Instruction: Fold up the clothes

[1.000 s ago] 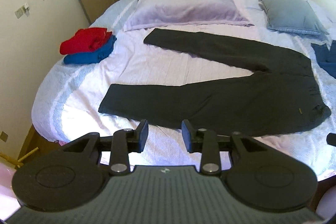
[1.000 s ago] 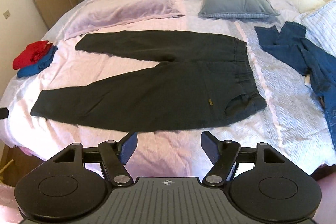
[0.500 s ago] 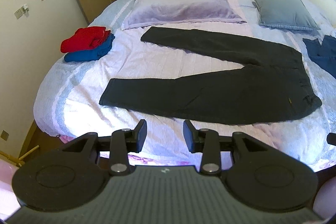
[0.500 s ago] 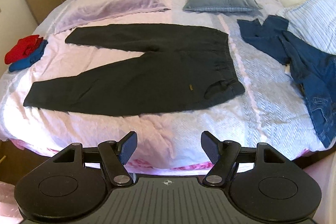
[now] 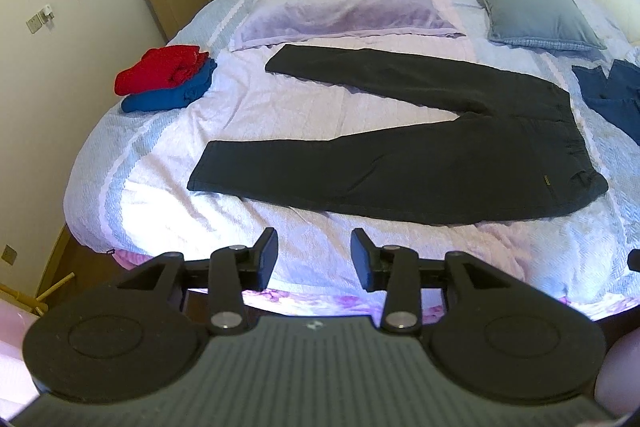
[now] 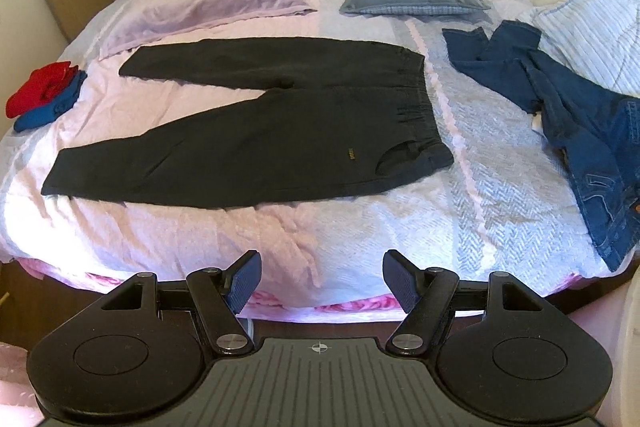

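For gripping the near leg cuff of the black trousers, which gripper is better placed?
Left, probably: the left gripper faces the black trousers' near cuff; the right gripper faces the waistband.

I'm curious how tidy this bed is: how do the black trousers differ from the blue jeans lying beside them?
The black trousers lie spread flat, legs splayed apart toward the left; the jeans lie crumpled, legs twisted over each other. The trousers sit mid-bed; the jeans lie at the right side, near a striped pillow. The trousers are plain black with a small gold label; the jeans are blue denim. Both are unfolded, and neither is touched by any tongs.
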A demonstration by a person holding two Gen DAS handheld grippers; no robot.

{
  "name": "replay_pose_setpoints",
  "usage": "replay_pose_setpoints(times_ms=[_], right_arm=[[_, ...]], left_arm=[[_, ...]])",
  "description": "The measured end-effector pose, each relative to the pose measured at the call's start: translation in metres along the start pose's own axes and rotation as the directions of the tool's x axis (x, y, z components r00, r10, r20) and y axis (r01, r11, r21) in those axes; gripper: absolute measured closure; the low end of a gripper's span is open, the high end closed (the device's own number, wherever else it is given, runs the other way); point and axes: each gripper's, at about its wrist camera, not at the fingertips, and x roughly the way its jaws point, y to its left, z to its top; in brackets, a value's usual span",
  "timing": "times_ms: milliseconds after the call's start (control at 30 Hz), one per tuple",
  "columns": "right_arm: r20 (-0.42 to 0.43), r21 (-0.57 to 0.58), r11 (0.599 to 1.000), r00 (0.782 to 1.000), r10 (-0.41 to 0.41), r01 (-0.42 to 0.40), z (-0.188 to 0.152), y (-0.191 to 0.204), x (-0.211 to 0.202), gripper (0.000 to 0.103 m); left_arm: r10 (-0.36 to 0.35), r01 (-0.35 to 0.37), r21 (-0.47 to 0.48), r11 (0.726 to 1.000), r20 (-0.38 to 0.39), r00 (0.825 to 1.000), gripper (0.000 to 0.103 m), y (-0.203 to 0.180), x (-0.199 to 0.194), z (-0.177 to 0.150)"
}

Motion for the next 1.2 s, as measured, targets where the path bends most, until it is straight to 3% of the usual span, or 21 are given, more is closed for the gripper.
replay_pose_setpoints(times_ms=[600,1200], right_arm=[[0.055,0.005,1.0,0.998,0.002,-0.002,0.005,-0.006,-0.021,0.032],[0.051,-0.021,0.999,0.998,0.032,-0.031,0.014,0.003,-0.01,0.032]], left_arm=[[0.008,-0.009,0.036,0.999,0.035,0.999,0.067,-0.006,-0.016,0.001],[0.039,-0.039,0.014,0.999,0.014,0.999,0.066,0.002,-0.007,0.008]])
